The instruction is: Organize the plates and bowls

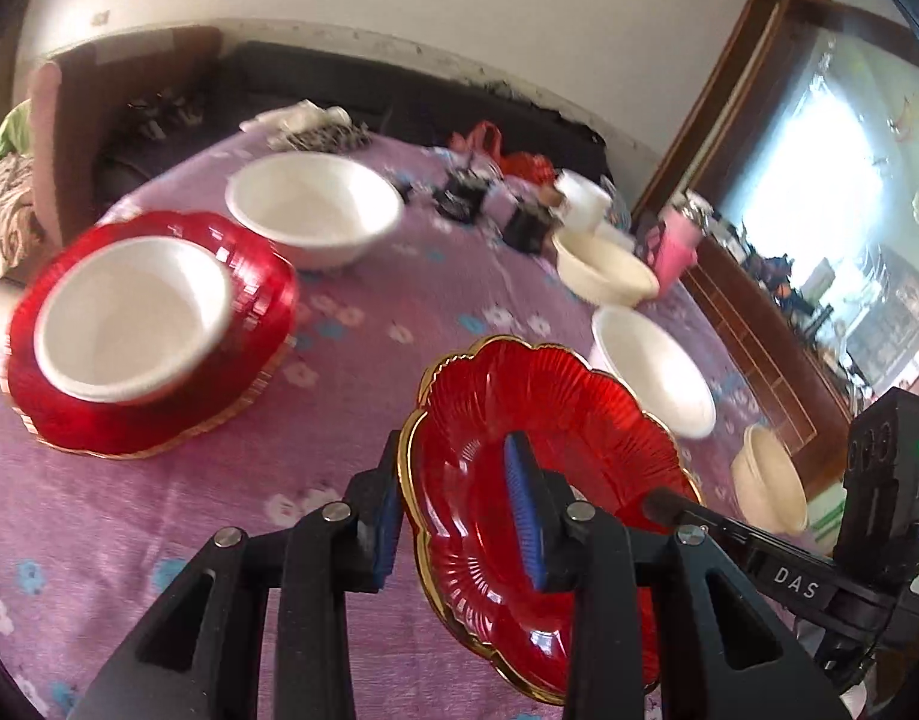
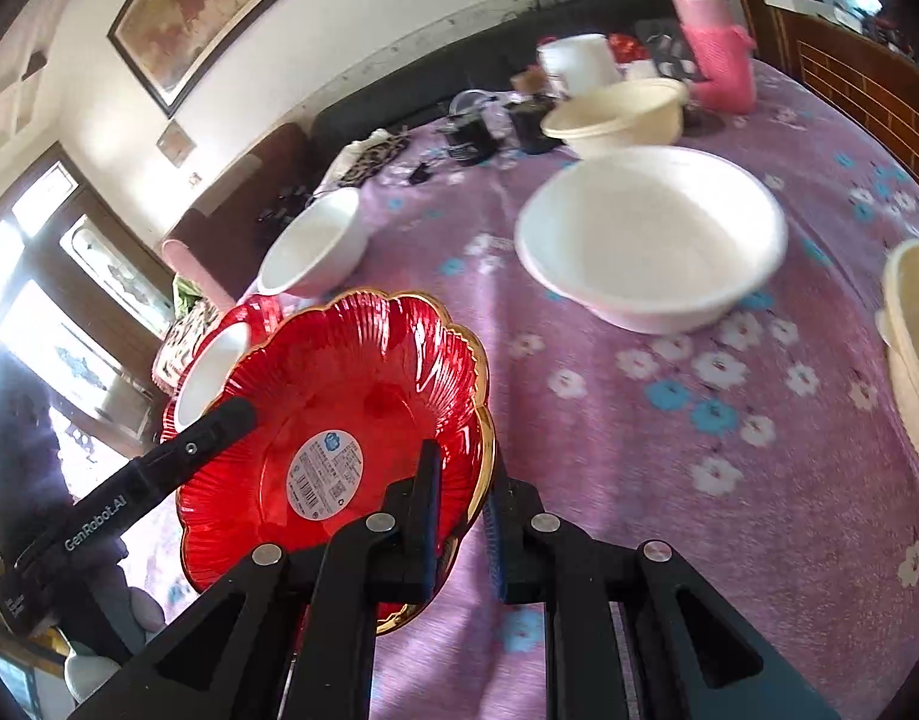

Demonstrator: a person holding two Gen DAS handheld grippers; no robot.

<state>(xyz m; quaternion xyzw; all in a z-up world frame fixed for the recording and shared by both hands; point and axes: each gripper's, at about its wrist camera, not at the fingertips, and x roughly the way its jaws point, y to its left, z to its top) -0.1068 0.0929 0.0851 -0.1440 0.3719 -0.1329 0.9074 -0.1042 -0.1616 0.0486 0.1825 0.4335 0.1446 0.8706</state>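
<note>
A red scalloped plate with a gold rim is tilted on edge above the purple tablecloth. My left gripper straddles its left rim, one blue pad on each side. My right gripper straddles the opposite rim of the same plate, whose labelled underside faces this camera. A second red plate lies at the left with a white bowl in it. Other white bowls and cream bowls stand on the table.
A pink bottle, a white cup, small dark jars and a red bag crowd the table's far side. A dark sofa runs behind the table. A wooden cabinet stands on the right.
</note>
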